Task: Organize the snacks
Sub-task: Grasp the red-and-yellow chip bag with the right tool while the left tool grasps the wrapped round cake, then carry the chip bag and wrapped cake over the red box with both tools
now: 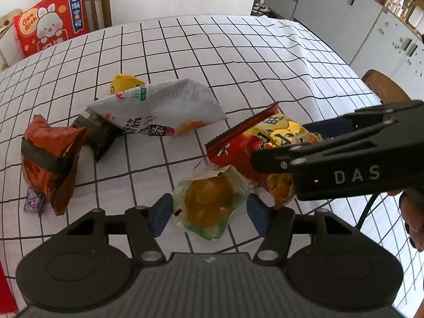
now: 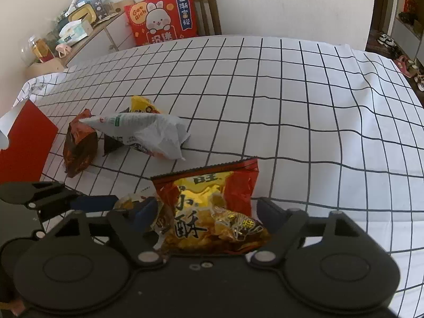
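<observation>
A clear packet with a yellow pastry (image 1: 209, 201) lies on the checked tablecloth (image 1: 238, 61) between the blue pads of my left gripper (image 1: 209, 214). The pads stand at the wrapper's edges without squeezing it, so the gripper is open. Just right of it lies a red and yellow crisp bag (image 1: 254, 140), (image 2: 209, 206). My right gripper (image 2: 206, 209) straddles that bag, open, with its pads close to the bag's sides. In the left wrist view the right gripper (image 1: 286, 143) reaches in from the right over the bag. One left gripper finger (image 2: 92, 202) shows in the right wrist view.
Further left lie a white bag (image 1: 164, 111), an orange-brown bag (image 1: 50, 159), a dark packet (image 1: 100, 135), a yellow packet (image 1: 124, 83) and a purple sweet (image 1: 33, 201). A red box (image 2: 23, 137) stands at the left table edge. Chairs (image 1: 98, 5), (image 1: 384, 87) border the table.
</observation>
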`<state>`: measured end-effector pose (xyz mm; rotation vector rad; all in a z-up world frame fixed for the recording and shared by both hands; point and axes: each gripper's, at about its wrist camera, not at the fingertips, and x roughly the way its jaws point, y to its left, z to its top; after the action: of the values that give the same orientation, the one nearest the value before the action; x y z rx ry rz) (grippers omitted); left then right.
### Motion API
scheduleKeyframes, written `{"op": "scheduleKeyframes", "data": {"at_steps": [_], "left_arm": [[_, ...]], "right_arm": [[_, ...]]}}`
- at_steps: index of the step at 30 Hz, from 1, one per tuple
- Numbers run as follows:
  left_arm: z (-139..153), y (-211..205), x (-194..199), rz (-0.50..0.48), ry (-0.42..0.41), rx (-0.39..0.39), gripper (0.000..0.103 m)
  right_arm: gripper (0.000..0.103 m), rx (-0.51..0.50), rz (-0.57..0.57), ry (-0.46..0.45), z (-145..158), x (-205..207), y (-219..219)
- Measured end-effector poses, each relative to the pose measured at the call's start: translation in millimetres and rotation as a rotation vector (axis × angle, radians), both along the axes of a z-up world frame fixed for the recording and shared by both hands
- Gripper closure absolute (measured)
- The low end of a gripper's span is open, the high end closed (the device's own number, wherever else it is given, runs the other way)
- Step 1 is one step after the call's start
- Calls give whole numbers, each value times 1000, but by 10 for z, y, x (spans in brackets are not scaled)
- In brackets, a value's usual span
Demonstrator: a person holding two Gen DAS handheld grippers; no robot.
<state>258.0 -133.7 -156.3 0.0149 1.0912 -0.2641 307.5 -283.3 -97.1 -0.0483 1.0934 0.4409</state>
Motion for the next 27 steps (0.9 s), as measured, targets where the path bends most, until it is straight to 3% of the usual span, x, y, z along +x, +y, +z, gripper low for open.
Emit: {"op": "scheduleKeyframes", "data": {"at_steps": [2, 7, 9, 27], "left_arm": [[10, -1, -5, -1, -7, 3, 47], [37, -16, -38, -9, -25, 20, 55], [47, -1, -51, -6, -27, 18, 61], [200, 326, -413, 119, 0, -41, 66]], "right_arm": [[40, -10, -5, -4, 2, -9, -11], [45, -13, -15, -22, 10, -67, -49], [54, -9, -15, -34, 27, -98, -62], [58, 36, -37, -70, 328, -584, -199]]}}
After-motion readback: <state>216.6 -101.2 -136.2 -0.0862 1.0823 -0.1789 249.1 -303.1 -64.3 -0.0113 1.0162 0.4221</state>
